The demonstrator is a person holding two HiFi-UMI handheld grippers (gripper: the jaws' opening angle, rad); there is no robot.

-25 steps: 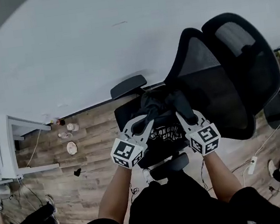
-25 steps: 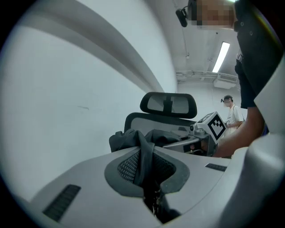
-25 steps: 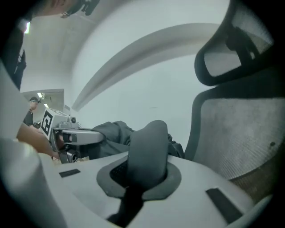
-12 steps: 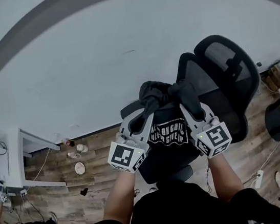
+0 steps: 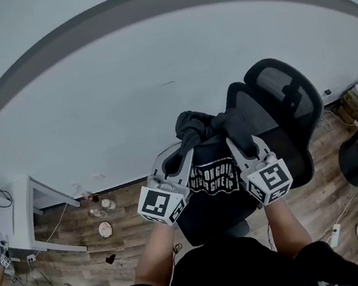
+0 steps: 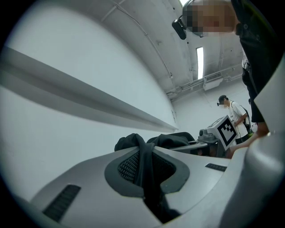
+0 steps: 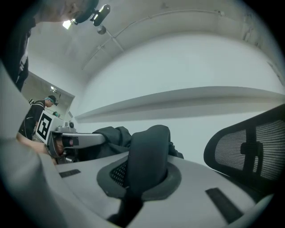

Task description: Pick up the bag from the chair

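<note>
A black cloth bag with white lettering hangs in the air in front of the black mesh office chair, clear of the seat. Its two dark handles are bunched above it. My left gripper is shut on the left handle, which runs as a thin strap between the pads. Over on the other side, my right gripper is shut on the thicker right handle. Both grippers are held side by side at chest height, and each shows in the other's gripper view.
A white wall rises behind the chair. On the wood floor lie small items near a white desk at the left. A power strip and cables lie at the right. Another person stands in the distance.
Both grippers have lifted the bag up off the chair seat and hold it higher; the head view has tilted up toward the wall.
</note>
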